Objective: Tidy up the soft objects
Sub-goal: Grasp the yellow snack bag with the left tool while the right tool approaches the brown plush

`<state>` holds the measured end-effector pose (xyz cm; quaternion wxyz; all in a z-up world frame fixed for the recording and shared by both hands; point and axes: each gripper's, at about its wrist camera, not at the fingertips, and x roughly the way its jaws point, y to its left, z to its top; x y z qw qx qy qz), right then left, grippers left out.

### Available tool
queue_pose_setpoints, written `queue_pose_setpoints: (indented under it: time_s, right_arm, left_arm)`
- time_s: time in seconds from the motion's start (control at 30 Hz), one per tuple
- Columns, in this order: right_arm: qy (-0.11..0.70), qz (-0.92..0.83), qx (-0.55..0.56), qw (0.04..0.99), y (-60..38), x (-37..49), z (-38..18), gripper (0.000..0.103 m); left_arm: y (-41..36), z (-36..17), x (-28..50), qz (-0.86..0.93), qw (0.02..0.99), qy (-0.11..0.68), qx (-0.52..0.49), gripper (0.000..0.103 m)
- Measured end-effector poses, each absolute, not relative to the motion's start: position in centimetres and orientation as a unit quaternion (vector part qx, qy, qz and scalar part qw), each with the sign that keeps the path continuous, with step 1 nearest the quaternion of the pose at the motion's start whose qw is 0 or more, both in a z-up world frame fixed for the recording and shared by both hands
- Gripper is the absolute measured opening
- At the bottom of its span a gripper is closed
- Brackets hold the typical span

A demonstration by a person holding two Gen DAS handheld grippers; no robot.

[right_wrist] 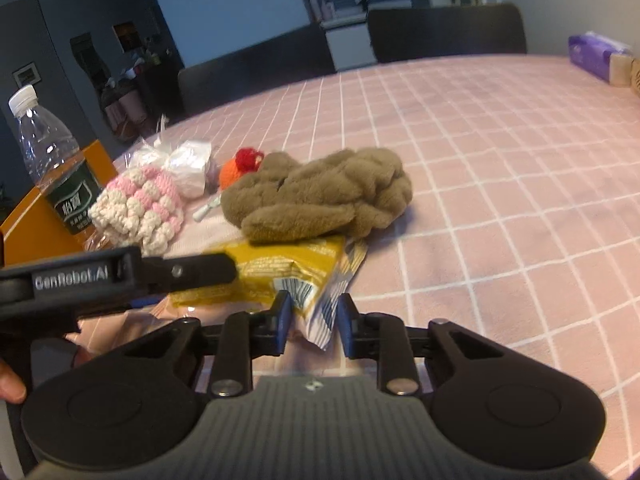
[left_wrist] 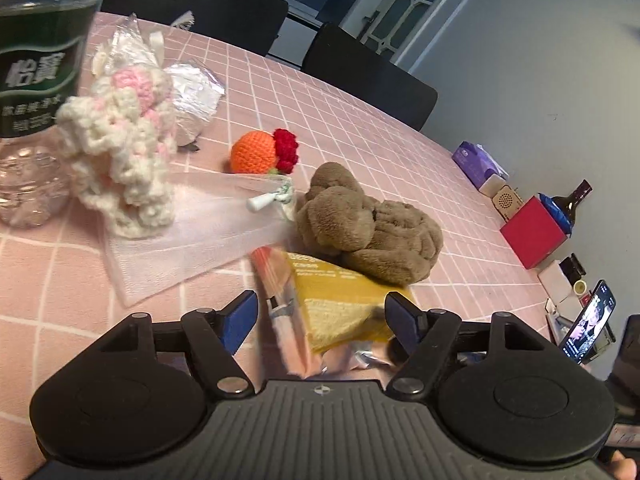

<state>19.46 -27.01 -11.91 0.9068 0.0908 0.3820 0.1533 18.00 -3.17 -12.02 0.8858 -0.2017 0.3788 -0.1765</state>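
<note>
A yellow snack packet (left_wrist: 340, 296) lies on the pink checked tablecloth (left_wrist: 360, 128), close in front of both grippers. My left gripper (left_wrist: 322, 320) is open wide, its pads on either side of the packet's near end without pressing it. My right gripper (right_wrist: 314, 320) has its pads tight against the packet's striped corner (right_wrist: 320, 316). Just behind the packet lies a brown plush toy (left_wrist: 360, 220). Further back are an orange crochet ball with a red flower (left_wrist: 256, 152) and a cream and pink crochet piece (left_wrist: 124, 152) on a sheer pouch (left_wrist: 200, 236).
A water bottle (left_wrist: 36, 80) stands at the left beside an orange box (right_wrist: 44, 216). A crumpled plastic bag (left_wrist: 192, 92) lies behind the crochet piece. A tissue pack (left_wrist: 476, 164), a red box (left_wrist: 532, 232), a dark bottle (left_wrist: 572, 204) and a phone (left_wrist: 592, 320) line the right edge. Black chairs (left_wrist: 360, 68) stand behind.
</note>
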Motion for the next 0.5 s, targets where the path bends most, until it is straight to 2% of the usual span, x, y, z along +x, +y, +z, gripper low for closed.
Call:
queue_pose_setpoints:
  time_s: [0.1, 0.23, 0.3, 0.37, 0.5]
  right_arm:
    - [0.381, 0.156, 0.071, 0.909, -26.6, 19.4, -11.8, 0.022]
    - [0.377, 0.159, 0.05, 0.911, -26.1, 19.2, -11.8, 0.019]
    - [0.378, 0.158, 0.048, 0.911, -26.1, 19.2, -11.8, 0.018]
    - [0.38, 0.159, 0.051, 0.91, -26.2, 19.2, -11.8, 0.018]
    - [0.383, 0.161, 0.051, 0.908, -26.2, 18.9, -11.7, 0.018]
  left_arm:
    - [-3.9, -12.1, 18.2, -0.18, 0.886, 0.379, -0.199, 0.084]
    - [-5.1, -11.9, 18.2, -0.17, 0.891, 0.378, -0.186, 0.076]
    - [-5.7, -11.9, 18.0, -0.162, 0.894, 0.379, -0.175, 0.07]
    - [-6.3, -11.7, 17.6, -0.152, 0.9, 0.379, -0.155, 0.057]
    - [-6.4, -11.6, 16.5, -0.144, 0.908, 0.37, -0.137, 0.042]
